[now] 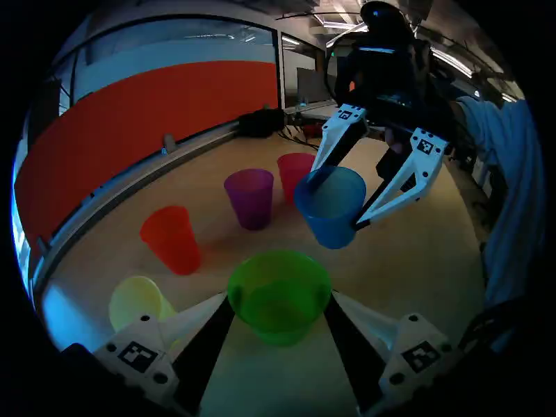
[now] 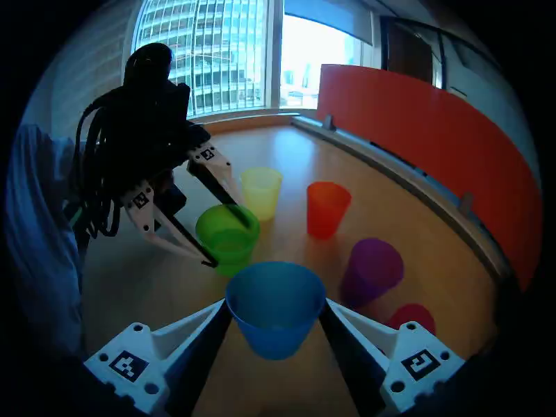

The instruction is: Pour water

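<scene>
Green cup (image 1: 279, 278) is pinched in my left tongs (image 1: 278, 300), blue cup (image 2: 276, 292) in my right tongs (image 2: 275, 304); tilting with rims misaligned could spill water onto the tabletop (image 1: 417, 264).

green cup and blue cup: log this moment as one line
left gripper: shut on green cup | right gripper: shut on blue cup | cups: apart | table: orange cup, purple cup upright

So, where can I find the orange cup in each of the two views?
Left gripper view: the orange cup stands left of centre, between the yellow cup and the purple cup.
Right gripper view: the orange cup stands right of centre, above the middle, also between those two.
Shared landmark: the red wall panel behind the row of cups.
</scene>
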Demonstrator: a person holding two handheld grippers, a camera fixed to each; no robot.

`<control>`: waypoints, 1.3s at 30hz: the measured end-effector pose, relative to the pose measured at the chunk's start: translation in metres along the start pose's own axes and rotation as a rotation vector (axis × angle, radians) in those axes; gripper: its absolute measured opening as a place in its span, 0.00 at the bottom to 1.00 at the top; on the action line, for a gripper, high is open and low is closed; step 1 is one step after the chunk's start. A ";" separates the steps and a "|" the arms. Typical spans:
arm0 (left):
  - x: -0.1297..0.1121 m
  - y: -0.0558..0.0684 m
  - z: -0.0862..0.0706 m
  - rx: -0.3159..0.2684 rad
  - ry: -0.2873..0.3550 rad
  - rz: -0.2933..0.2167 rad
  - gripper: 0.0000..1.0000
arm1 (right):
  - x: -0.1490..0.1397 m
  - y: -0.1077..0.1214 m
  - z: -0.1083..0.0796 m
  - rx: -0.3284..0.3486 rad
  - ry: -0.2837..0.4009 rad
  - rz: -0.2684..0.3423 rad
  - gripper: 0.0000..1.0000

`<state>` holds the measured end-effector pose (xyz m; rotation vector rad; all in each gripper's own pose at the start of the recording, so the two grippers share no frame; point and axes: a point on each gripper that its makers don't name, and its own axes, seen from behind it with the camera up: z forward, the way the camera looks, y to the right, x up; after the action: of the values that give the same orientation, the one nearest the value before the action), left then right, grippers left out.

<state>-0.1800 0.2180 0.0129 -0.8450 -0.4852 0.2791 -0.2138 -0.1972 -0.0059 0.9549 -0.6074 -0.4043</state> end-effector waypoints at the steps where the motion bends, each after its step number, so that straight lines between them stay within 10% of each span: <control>1: -0.001 0.000 0.001 -0.001 0.000 -0.001 0.85 | 0.000 0.000 0.000 0.000 -0.001 0.000 0.91; 39: -0.028 -0.002 -0.006 0.011 -0.031 -0.052 0.94 | -0.022 0.001 0.020 -0.034 -0.021 -0.012 0.91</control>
<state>-0.2010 0.2011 0.0033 -0.8173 -0.5330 0.2472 -0.2434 -0.1973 -0.0028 0.9226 -0.6127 -0.4346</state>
